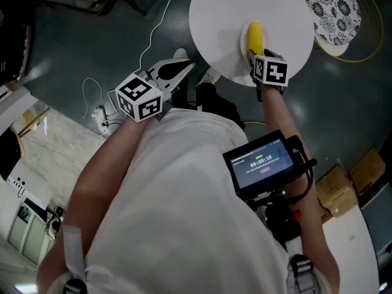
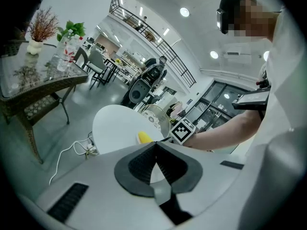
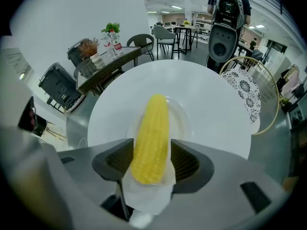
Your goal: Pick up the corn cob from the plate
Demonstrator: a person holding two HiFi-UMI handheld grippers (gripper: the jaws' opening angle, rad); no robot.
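Corn cob [image 1: 254, 35] lies half hidden behind right gripper [image 1: 255, 56] clamping it.

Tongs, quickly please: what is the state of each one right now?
Left tongs: closed, holding nothing.
Right tongs: closed on the corn cob.

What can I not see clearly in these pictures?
Head view: the right gripper covers its own jaws and one end of the yellow corn cob.
Right gripper view: whether the cob rests on the white plate; the cob hides the contact.
Left gripper view: the left gripper hides most of the cob.
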